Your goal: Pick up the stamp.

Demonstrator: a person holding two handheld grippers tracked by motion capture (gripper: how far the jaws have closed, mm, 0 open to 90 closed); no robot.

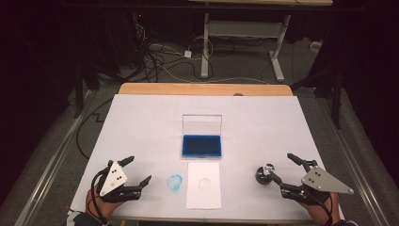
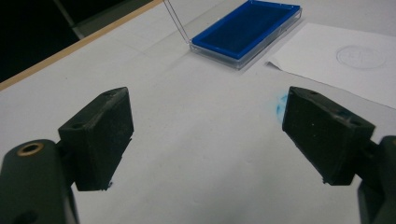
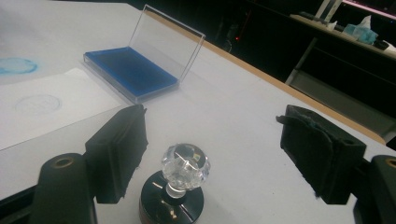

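Observation:
A stamp with a clear faceted knob on a round black base [image 1: 264, 174] [image 3: 180, 186] stands upright on the white table cover at the front right. My right gripper [image 1: 279, 165] [image 3: 215, 130] is open around it, its jaws wide apart, with the stamp close beside one jaw and not clamped. A blue ink pad [image 1: 202, 145] [image 2: 245, 29] [image 3: 130, 72] lies mid-table in a clear case, lid raised. In front of it lies a white paper sheet [image 1: 203, 184] [image 2: 345, 65] [image 3: 42, 109] bearing a faint round imprint. My left gripper [image 1: 140, 168] [image 2: 205, 107] is open and empty at the front left.
A blue circular stamp mark [image 1: 175, 181] [image 2: 281, 103] [image 3: 16, 65] is on the table cover [image 1: 141, 122] between the left gripper and the sheet. The wooden table edge [image 1: 204, 89] runs along the back. Cables and a desk frame stand on the floor beyond.

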